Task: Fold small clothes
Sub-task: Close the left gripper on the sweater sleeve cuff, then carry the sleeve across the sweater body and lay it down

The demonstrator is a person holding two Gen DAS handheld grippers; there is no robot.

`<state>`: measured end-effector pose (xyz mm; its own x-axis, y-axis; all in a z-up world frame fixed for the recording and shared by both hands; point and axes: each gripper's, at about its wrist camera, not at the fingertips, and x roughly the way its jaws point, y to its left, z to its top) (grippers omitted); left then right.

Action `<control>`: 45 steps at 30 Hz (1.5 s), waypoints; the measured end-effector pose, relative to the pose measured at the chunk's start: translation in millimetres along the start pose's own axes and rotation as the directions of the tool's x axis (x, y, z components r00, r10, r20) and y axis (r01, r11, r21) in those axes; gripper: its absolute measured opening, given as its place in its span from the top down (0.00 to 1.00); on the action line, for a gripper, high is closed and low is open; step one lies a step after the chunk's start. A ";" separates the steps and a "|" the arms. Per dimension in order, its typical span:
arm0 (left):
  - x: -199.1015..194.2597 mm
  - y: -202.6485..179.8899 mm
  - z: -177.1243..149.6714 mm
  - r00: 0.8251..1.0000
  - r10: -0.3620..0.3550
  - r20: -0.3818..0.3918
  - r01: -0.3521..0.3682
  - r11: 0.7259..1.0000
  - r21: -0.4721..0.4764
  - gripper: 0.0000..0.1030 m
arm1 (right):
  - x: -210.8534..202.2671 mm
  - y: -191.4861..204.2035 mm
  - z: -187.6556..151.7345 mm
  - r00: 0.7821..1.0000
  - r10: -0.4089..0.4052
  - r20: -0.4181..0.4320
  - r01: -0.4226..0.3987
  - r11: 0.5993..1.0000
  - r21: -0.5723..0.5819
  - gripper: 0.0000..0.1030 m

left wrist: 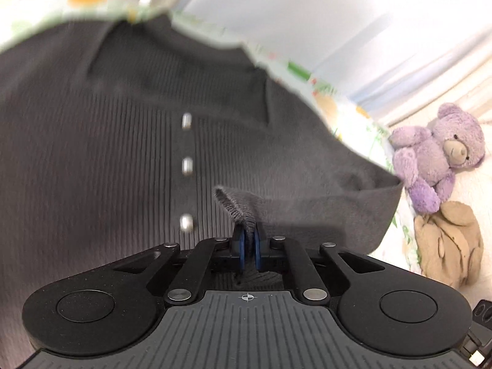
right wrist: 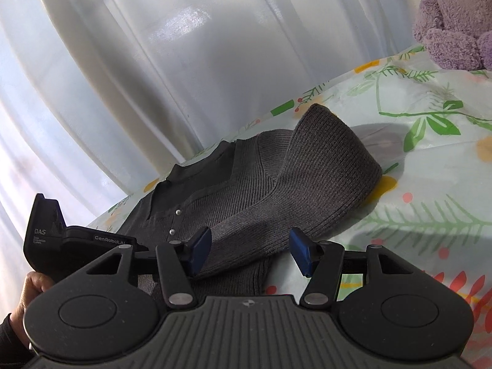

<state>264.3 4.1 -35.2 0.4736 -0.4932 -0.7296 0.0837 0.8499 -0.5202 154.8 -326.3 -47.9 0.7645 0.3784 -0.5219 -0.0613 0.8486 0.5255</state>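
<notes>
A small dark grey ribbed knit top (left wrist: 123,153) with a collar and silver snap buttons (left wrist: 187,166) lies on a floral sheet (right wrist: 430,184). My left gripper (left wrist: 249,246) is shut on a fold of the top's fabric, lifting a pinched edge. In the right wrist view the same top (right wrist: 246,190) lies ahead with one sleeve (right wrist: 326,166) folded over and humped up. My right gripper (right wrist: 250,253) is open, its blue pads either side of the sleeve's lower edge, just above the cloth. The left gripper's body (right wrist: 61,240) shows at the left, held by a hand.
A purple teddy bear (left wrist: 439,153) and a tan plush toy (left wrist: 449,243) sit at the right of the sheet. The bear also shows in the right wrist view (right wrist: 455,21). White curtains (right wrist: 153,61) hang behind the sheet's far edge.
</notes>
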 end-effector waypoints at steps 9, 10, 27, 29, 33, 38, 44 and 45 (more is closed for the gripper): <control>-63.4 48.8 47.1 0.924 0.301 0.238 -0.321 0.946 0.049 0.93 | 20.7 4.1 15.9 0.997 -0.075 -0.016 0.075 0.996 -0.049 0.45; -64.1 58.6 49.9 0.923 0.312 0.223 -0.326 0.945 0.025 0.93 | 25.3 4.0 17.5 0.997 -0.080 -0.022 0.079 0.996 -0.052 0.45; -66.8 97.6 63.8 0.870 0.414 0.269 -0.419 0.907 -0.042 0.92 | 118.5 5.6 61.4 0.982 -0.160 -0.102 0.152 0.985 -0.084 0.47; -68.8 105.2 67.0 0.858 0.434 0.276 -0.433 0.899 -0.068 0.92 | 126.8 9.2 62.9 0.983 -0.141 -0.115 0.131 0.987 -0.090 0.47; -68.3 119.1 70.6 0.845 0.460 0.271 -0.449 0.887 -0.105 0.92 | 144.9 20.4 62.7 0.980 -0.147 -0.138 0.127 0.982 -0.140 0.46; -67.0 128.9 72.4 0.833 0.480 0.276 -0.469 0.876 -0.110 0.92 | 157.4 23.4 68.9 0.978 -0.148 -0.144 0.129 0.982 -0.136 0.45; -63.6 133.6 75.2 0.837 0.471 0.279 -0.456 0.882 -0.119 0.92 | 168.1 11.8 76.6 0.978 -0.142 -0.156 0.126 0.986 -0.112 0.45; -62.6 132.8 75.5 0.837 0.469 0.280 -0.456 0.883 -0.115 0.92 | 174.0 12.5 76.3 0.974 -0.152 -0.170 0.131 0.984 -0.124 0.53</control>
<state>311.9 161.8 -25.1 0.6816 0.0377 -0.7308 -0.2431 0.9536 -0.1775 336.1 -278.0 -80.9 0.6444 0.3028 -0.7022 -0.0391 0.9301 0.3652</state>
